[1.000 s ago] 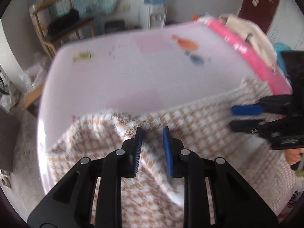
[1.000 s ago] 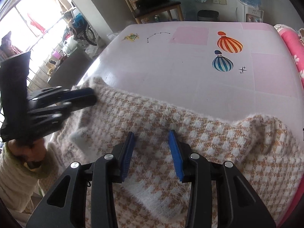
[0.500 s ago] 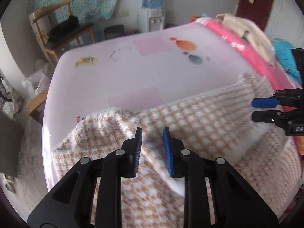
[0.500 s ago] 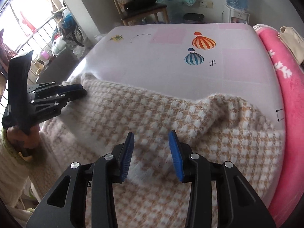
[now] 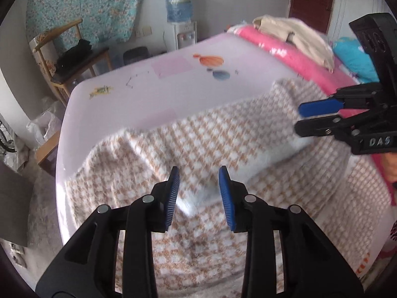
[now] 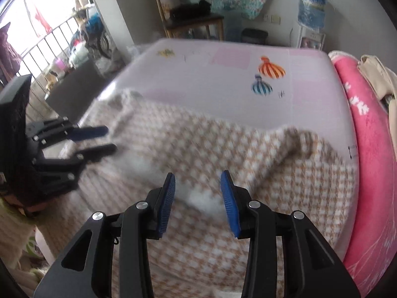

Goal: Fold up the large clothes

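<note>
- One brown-and-white checked sweater [image 5: 198,146] lies spread over the near half of the bed [image 5: 161,92], its far edge folded over and rumpled.
- Two grippers: the left gripper [image 5: 198,193] has just been widening, its pads apart above a white fold, not pressing it.
- The right gripper [image 6: 198,196] is also parted over the knit, gripping nothing.
- One water bottle [image 5: 179,4] sits on a dispenser; contents unclear.
- Sweater's near hem is cut off behind the grippers; motion blur softens the pattern.
</note>
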`<state>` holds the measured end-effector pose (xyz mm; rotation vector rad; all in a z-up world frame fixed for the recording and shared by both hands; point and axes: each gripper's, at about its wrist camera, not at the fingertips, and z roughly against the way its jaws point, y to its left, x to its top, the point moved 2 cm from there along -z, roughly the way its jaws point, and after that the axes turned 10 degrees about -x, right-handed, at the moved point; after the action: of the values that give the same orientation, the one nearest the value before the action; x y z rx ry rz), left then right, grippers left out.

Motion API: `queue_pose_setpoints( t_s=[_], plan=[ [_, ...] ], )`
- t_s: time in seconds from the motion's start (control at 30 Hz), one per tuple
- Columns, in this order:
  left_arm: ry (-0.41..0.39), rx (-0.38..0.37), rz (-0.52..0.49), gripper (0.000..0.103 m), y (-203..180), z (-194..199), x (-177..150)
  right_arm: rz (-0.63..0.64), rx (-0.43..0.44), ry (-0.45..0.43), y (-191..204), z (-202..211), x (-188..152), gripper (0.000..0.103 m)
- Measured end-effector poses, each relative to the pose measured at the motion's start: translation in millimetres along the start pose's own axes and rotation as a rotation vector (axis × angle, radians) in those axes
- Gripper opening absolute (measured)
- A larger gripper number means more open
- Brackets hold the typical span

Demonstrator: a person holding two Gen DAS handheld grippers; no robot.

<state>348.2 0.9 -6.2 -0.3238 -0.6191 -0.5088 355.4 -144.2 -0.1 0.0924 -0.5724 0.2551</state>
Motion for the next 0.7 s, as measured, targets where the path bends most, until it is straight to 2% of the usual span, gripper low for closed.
queue_pose_setpoints(
  t_s=[0.07, 0.1, 0.13, 0.2, 0.23, 0.27, 0.37, 0.43, 0.5, 0.6, 0.7],
  plan=[
    [-0.015, 0.000, 0.017, 0.032, -0.9, -2.5, 5.8, -0.013, 0.007, -0.017, 8.2, -6.3, 9.3, 0.038],
    [-0.003, 0.007, 0.024, 0.035, -1.3, -9.5, 6.0, -0.006, -0.020, -0.015, 12.4, -16.7, 10.3, 0.038],
    [0.026, 0.032, 0.030, 0.036, -1.0, -19.7, 3.3, 0.001, -0.051, -0.001, 14.4, -25.9, 8.3, 0.039],
    [0.081, 0.072, 0.046, 0.037, 4.9, -36.8, -9.6, 0.011, -0.087, 0.082, 15.2, -52.6, -9.1, 0.043],
    [0.051, 0.064, 0.046, 0.037, 5.0, -32.9, -13.5, 0.008, -0.089, 0.042, 14.5, -47.4, -14.5, 0.044],
    [0.049, 0.066, 0.045, 0.037, 4.4, -28.7, -17.3, 0.022, -0.102, 0.042, 14.6, -42.9, -21.0, 0.045],
    [0.063, 0.092, 0.062, 0.048, 7.2, -14.9, -27.3, 0.022, -0.145, 0.068, 11.8, -23.3, -37.5, 0.048],
    [0.060, 0.095, 0.098, 0.048, 10.6, -0.5, -34.6, 0.003, -0.165, 0.067, 9.4, -4.7, -44.4, 0.050],
    [0.040, 0.092, 0.136, 0.054, 13.8, 18.7, -41.8, -0.018, -0.140, 0.044, 8.6, 16.6, -51.5, 0.053],
    [-0.017, 0.096, 0.185, 0.067, 14.5, 52.7, -56.1, -0.049, -0.087, -0.004, 8.7, 45.7, -64.6, 0.068],
    [-0.063, 0.105, 0.215, 0.074, 11.7, 85.8, -77.3, -0.075, 0.001, -0.025, 17.2, 69.2, -87.3, 0.074]
  ],
)
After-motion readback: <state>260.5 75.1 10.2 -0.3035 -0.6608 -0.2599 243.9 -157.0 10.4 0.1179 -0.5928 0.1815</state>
